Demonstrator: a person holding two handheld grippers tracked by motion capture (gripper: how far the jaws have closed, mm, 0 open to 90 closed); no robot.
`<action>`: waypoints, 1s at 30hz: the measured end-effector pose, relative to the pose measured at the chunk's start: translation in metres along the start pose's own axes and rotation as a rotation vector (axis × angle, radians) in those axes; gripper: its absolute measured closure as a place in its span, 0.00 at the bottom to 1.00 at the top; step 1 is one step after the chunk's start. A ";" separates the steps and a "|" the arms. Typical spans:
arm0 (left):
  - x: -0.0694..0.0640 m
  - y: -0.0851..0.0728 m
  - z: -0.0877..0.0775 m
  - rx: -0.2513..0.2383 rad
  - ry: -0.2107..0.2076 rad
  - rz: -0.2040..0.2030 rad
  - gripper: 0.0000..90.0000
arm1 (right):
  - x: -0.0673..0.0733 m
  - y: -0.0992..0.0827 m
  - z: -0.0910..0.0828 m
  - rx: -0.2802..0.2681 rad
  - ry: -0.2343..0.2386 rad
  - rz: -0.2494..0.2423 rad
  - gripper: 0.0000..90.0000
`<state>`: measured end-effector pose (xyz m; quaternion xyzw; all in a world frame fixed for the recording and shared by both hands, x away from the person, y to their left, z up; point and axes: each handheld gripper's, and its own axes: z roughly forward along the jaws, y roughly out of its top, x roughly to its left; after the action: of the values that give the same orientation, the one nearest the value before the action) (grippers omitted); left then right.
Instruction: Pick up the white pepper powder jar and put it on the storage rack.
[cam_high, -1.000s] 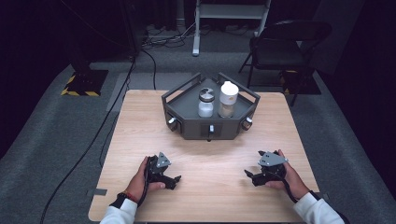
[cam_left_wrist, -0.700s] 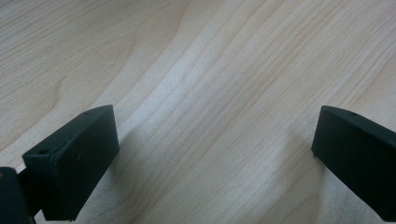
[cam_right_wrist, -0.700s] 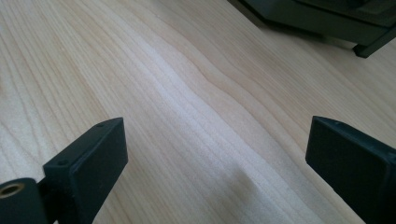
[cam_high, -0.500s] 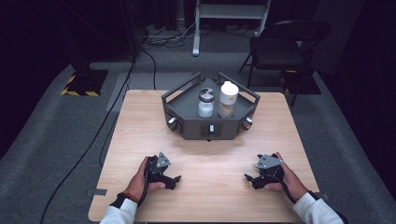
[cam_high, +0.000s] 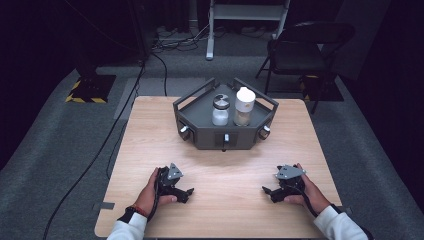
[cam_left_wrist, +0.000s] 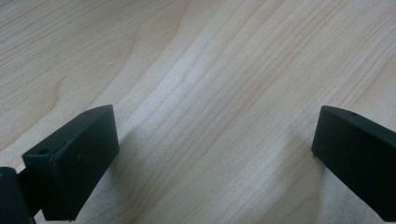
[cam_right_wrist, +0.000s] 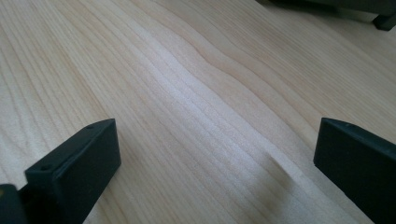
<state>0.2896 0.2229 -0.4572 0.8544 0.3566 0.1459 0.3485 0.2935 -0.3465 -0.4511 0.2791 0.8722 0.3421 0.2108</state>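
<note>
My left gripper (cam_high: 187, 194) rests on the wooden table (cam_high: 225, 170) at the near left, held in a hand and pointing right. Its jaws stand open over bare wood in the left gripper view (cam_left_wrist: 215, 154). My right gripper (cam_high: 268, 192) rests at the near right, pointing left. Its jaws have just been opening, and they stand wide with nothing between them (cam_right_wrist: 217, 158). At the far middle of the table, a dark grey tray (cam_high: 225, 139) holds a glass jar with a metal lid (cam_high: 220, 111) and a taller white-lidded jar (cam_high: 244, 107).
Small knobs stick out of the tray's front walls. A broad stretch of bare wood lies between the two grippers and the tray. Behind the table stand a black chair (cam_high: 305, 45) and a metal frame (cam_high: 247, 15), and cables run across the grey floor.
My right hand has shifted very slightly at the near right. The left hand, the tray and both jars stand as before.
</note>
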 end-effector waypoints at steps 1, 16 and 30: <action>0.000 0.000 0.000 0.000 0.000 0.000 0.00 | -0.002 -0.004 0.000 -0.011 0.008 0.019 0.00; 0.001 0.000 0.000 0.001 -0.002 0.000 0.00 | -0.014 -0.007 0.000 0.001 0.032 0.084 0.00; 0.001 0.000 0.000 0.001 -0.003 0.000 0.00 | -0.023 -0.005 0.001 0.025 0.065 0.145 0.00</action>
<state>0.2904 0.2232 -0.4571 0.8549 0.3562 0.1443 0.3485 0.3100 -0.3635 -0.4516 0.3329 0.8603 0.3543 0.1534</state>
